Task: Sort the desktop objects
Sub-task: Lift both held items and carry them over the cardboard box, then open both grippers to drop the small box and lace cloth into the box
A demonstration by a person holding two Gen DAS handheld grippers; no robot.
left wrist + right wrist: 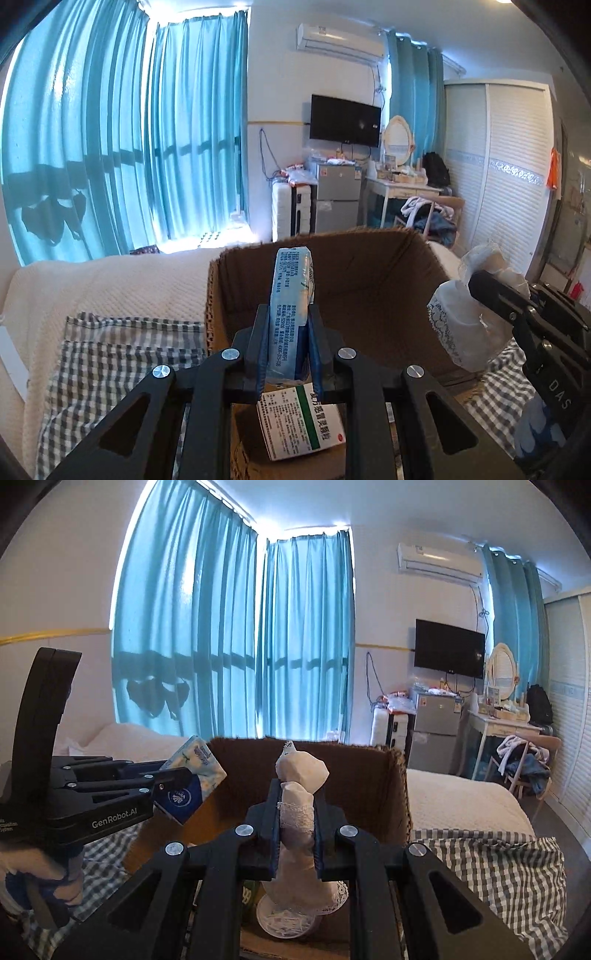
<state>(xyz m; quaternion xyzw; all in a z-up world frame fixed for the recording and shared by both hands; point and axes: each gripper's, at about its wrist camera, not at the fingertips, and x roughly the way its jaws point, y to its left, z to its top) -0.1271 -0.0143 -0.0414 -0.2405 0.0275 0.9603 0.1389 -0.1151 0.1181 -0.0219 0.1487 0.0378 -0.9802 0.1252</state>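
A soft blue-and-white tissue pack (291, 310) is held betw. the pads of the left gripper (289, 332), which is closed on its lower part. Its long axis runs away from the gripper along the fingers, w/ the free end pointing forward and up, over the open brown cardboard box (369, 295). In the right wrist view the same pack (195, 775) is seen tilted, sticking out of the gripper to the left.

A translucent white plastic bag w/ lace-print edge (299, 805) is pinched by the right gripper (297, 823), also nearly closed. Its long axis also follows the fingers, w/ the twisted top pointing forward, and a round white lid-like part (284, 919) hangs below.

Both items are judged to be in transport to the box. For a good release, each item should be brought inside the box walls before the jaws are opened, and lowered close to the bottom so it is not tipped out. Under the left gripper a white-and-green printed carton (303, 424) lies already in the box; the pack is best laid beside it, not on it. The two grippers are near each other, so a collision should be avoided. Around the box a grey-white checked cloth (110, 350) is spread.
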